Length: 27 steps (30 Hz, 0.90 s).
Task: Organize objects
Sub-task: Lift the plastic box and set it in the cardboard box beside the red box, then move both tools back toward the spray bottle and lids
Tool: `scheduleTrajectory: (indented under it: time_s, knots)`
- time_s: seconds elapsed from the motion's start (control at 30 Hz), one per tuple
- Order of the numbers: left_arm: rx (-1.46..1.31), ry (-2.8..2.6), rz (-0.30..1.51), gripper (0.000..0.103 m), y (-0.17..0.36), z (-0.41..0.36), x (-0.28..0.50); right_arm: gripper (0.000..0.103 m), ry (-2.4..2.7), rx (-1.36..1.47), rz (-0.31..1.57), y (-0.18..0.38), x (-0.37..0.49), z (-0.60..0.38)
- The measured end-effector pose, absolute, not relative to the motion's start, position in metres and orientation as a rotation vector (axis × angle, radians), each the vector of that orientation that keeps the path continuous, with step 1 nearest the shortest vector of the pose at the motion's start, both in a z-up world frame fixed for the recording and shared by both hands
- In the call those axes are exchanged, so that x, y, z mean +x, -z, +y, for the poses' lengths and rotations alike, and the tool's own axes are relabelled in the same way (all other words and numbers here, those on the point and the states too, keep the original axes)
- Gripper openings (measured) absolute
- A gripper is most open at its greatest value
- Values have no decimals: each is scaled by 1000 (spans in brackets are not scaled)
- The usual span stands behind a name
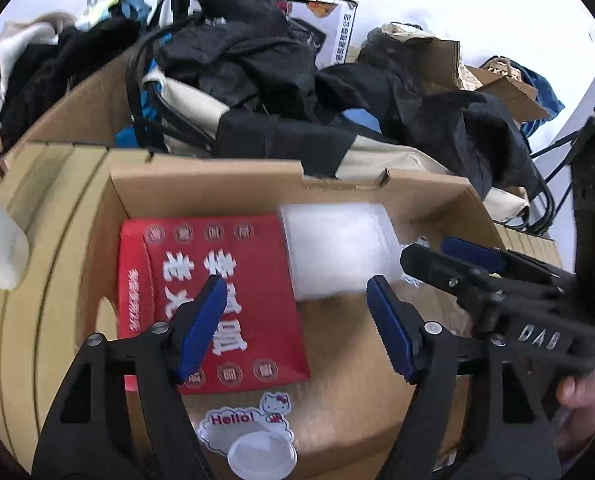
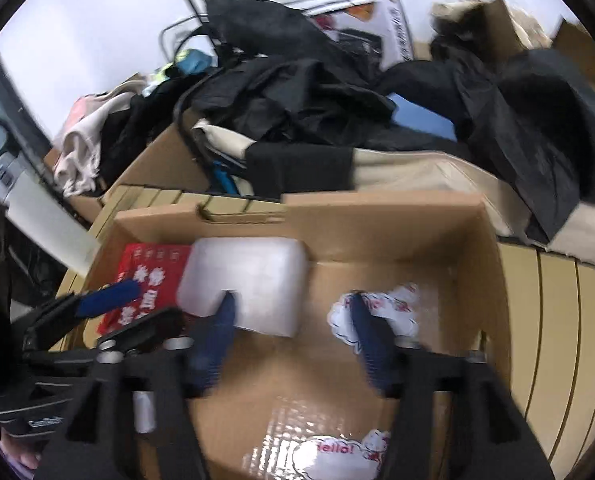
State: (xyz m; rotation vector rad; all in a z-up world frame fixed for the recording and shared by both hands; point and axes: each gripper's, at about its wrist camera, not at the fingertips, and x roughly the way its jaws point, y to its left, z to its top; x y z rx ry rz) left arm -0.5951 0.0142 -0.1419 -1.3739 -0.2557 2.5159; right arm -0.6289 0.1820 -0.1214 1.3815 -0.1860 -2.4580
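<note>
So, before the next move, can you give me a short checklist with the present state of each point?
1. Left claw open and holding nothing: ok.
2. Right claw open and holding nothing: ok.
3. Red box lies flat inside the cardboard box: ok.
4. White plastic container lies beside the red box, inside: ok.
5. Claws apart from each other: ok, but close.
6. Hello sticker loose or stuck down: cannot tell.

left hand-held gripper (image 1: pixel 297 284): jaws apart, empty | right hand-held gripper (image 2: pixel 291 300): jaws apart, empty
</note>
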Motion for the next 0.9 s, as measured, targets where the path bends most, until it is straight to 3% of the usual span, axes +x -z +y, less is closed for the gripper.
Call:
scheduleTrajectory:
  time_s: [0.03,0.1,0.23,0.33,0.53,0.8,0.9]
  knots:
    - [-1385,-2509,-266,70,143,14,-595,82,2440,1406,-247,125,-632,188]
    - [-1419,-2530,-231,70,141,17,-592,84,2416,1386,-327,124,-630,197]
    - [-1383,-2558,-176,71,106,20,-563,84,2438,1385,-219,98,-608,192]
    - [-1305,-2610,-150,91,60,16,-529,84,2462,1319,-120,57,-579,197]
    - [-1226,-2759,44,102,-26,12,-438,84,2540,1225,48,-25,-503,225]
    - [-1017,-2911,206,103,-77,12,-259,85,2615,1098,89,-78,-341,262]
    - [-906,-2943,131,103,-75,8,-188,85,2639,1014,136,-79,-264,263]
